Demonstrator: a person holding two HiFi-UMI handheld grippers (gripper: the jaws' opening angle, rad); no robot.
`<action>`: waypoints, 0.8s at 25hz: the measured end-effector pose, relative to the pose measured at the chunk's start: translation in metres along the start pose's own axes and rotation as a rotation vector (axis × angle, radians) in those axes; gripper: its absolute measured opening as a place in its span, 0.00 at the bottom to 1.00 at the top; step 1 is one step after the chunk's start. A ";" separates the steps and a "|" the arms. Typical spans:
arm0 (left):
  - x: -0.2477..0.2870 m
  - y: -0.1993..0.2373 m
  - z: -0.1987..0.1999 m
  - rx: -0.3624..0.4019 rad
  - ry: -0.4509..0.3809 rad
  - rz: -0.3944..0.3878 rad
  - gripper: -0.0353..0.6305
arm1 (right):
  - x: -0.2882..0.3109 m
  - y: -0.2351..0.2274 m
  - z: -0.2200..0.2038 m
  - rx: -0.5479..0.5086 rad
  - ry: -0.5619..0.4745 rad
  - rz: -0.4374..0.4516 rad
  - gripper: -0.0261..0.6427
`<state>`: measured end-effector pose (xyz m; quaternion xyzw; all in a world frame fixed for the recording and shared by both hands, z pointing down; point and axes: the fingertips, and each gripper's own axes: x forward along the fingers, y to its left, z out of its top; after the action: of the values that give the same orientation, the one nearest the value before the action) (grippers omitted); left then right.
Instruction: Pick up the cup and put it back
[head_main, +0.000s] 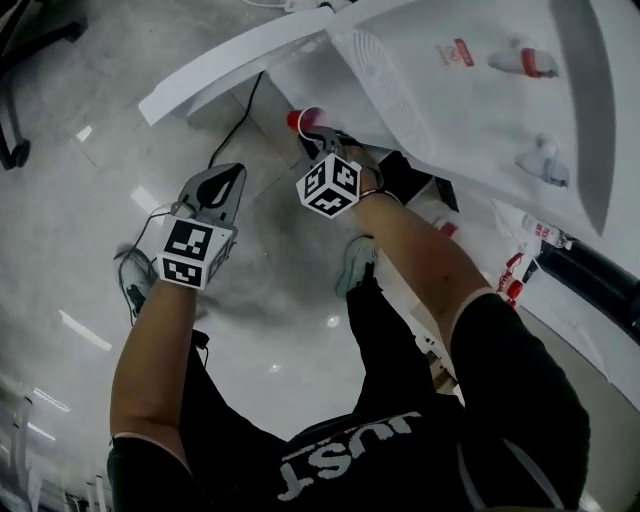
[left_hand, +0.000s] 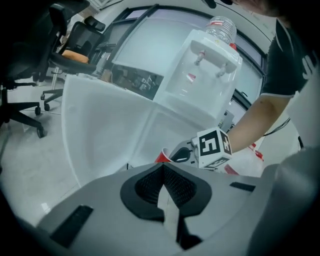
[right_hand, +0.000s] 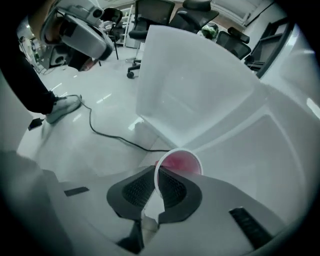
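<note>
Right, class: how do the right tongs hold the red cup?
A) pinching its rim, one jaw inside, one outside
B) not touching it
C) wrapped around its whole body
A: the right gripper view shows the right tongs closed on the rim of the red cup, a jaw on each side.

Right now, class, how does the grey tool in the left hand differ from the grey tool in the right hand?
The left tool has its jaws together on nothing; the right tool pinches the wall of the red, white-rimmed cup. The right tool is up by the white water dispenser; the left tool is out over the grey floor. Both are grey with black ribbed pads.
</note>
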<state>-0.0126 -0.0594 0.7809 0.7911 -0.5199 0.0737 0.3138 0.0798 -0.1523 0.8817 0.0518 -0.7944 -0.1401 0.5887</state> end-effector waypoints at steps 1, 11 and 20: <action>0.007 0.003 -0.007 0.017 0.007 -0.011 0.06 | 0.013 -0.005 -0.006 0.003 0.012 -0.014 0.11; 0.047 0.028 -0.041 0.034 0.039 -0.028 0.06 | 0.075 -0.071 -0.038 0.187 0.114 -0.150 0.11; 0.045 0.037 -0.038 0.037 0.035 -0.030 0.06 | 0.098 -0.100 -0.060 0.204 0.224 -0.195 0.11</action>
<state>-0.0166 -0.0827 0.8464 0.8031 -0.5009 0.0925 0.3092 0.0992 -0.2818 0.9596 0.2035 -0.7252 -0.1087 0.6487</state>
